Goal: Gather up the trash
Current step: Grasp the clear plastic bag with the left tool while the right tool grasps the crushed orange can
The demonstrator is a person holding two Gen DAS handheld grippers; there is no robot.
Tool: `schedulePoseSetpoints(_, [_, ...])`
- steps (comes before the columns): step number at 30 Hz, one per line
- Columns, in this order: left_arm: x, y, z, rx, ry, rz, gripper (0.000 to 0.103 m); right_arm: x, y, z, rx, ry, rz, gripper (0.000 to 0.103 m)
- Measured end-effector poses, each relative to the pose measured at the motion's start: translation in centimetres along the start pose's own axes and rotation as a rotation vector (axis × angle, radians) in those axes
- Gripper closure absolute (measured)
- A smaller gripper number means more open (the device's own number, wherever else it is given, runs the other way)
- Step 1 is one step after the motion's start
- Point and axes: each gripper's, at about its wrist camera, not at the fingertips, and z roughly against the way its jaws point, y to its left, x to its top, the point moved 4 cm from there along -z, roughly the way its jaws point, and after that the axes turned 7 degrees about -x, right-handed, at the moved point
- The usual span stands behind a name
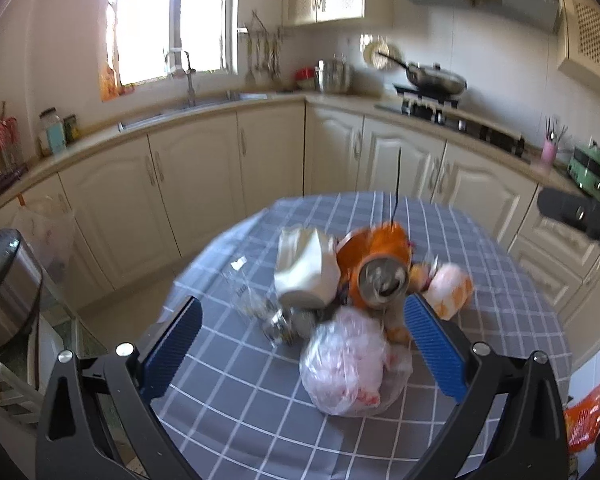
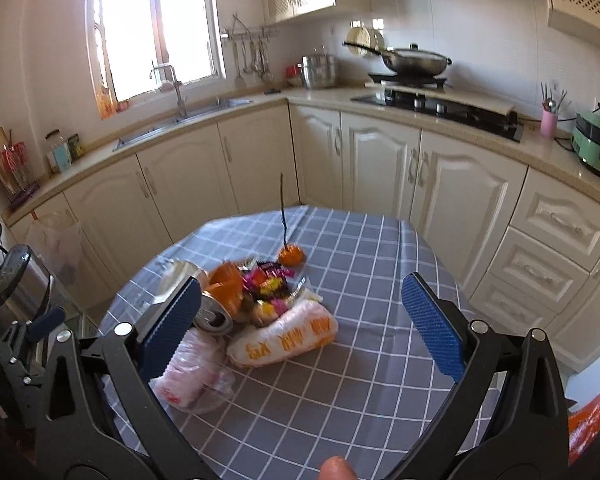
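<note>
Two tools hover over a heap of rubbish, both spread wide and holding nothing: the left tool (image 1: 302,330) frames the pile head-on, while the right tool (image 2: 300,318) looks past it over bare cloth. The trash sits bunched near the middle of the worktop (image 2: 380,380), which is draped in a grey cloth with white grid lines, probably gathered there so it can be cleared in a few grabs. Nearest the front edge lies a crumpled clear plastic bag with pink and red print (image 1: 346,364); behind it a dented orange drink can with its silver top facing the camera (image 1: 382,278), a squashed white carton (image 1: 306,270), a crinkled clear wrapper (image 1: 248,292) and a white plastic bag with orange lettering (image 2: 284,340). Bright sweet wrappers (image 2: 266,284) sit behind that, and a small orange fruit with a thin dark stick rising from it (image 2: 291,256) stands slightly apart toward the far edge. My guess is the left tool will close on the printed bag first. Around the worktop runs a cream kitchen with a sink under a bright window (image 2: 156,24), a wok on the hob (image 2: 416,62), and a steel pedal bin (image 1: 4,288) at the left, likely where the trash is bound.
</note>
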Motion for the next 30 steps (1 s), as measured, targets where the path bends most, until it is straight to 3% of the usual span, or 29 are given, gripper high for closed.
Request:
schedulePoseSetpoints(10, [-3.3, -1.0, -6.5, -0.042, 0.140, -0.021, 0.005, -1.7, 2.4, -5.0, 0.059, 0.121, 0.051, 0.005])
schedulePoseSetpoints(12, [-3.6, -1.0, -7.3, -0.064, 0.163, -0.014, 0.016, -1.9, 3.3, -5.9, 0.083, 0.144, 0.069, 0.005])
schedulePoseSetpoints(14, [-4.1, -1.2, -8.3, -0.098, 0.196, -0.010, 0.040, -2.1, 4.6, -7.1, 0.111, 0.165, 0.097, 0.005])
schedulePoseSetpoints(16, [-4.6, -1.3, -9.0, -0.140, 0.212, 0.000, 0.051, -2.2, 5.7, -8.1, 0.135, 0.185, 0.118, 0.005])
schedulePoseSetpoints(20, [-4.8, -1.2, -9.2, -0.166, 0.206, 0.006, 0.056, -2.4, 7.7, -10.4, 0.184, 0.226, 0.138, 0.007])
schedulePoseSetpoints(22, [-4.9, -1.1, -9.2, -0.175, 0.205, 0.012, 0.057, -2.4, 8.4, -11.7, 0.198, 0.256, 0.141, 0.014])
schedulePoseSetpoints(24, [-4.9, -0.8, -9.2, -0.180, 0.204, 0.021, 0.057, -2.7, 9.1, -12.9, 0.215, 0.292, 0.143, 0.035])
schedulePoseSetpoints(25, [-5.0, -0.6, -9.2, -0.181, 0.204, 0.026, 0.057, -2.8, 9.6, -13.3, 0.230, 0.307, 0.148, 0.040])
schedulePoseSetpoints(27, [-5.2, -0.4, -9.2, -0.176, 0.206, 0.033, 0.055, -3.1, 10.1, -13.7, 0.231, 0.322, 0.169, 0.063])
schedulePoseSetpoints(29, [-5.1, -0.1, -9.2, -0.155, 0.213, 0.045, 0.036, -3.4, 10.4, -13.6, 0.238, 0.330, 0.185, 0.065])
schedulePoseSetpoints(30, [-5.1, 0.1, -9.3, -0.151, 0.217, 0.049, 0.035, -3.4, 10.3, -13.5, 0.247, 0.328, 0.183, 0.068])
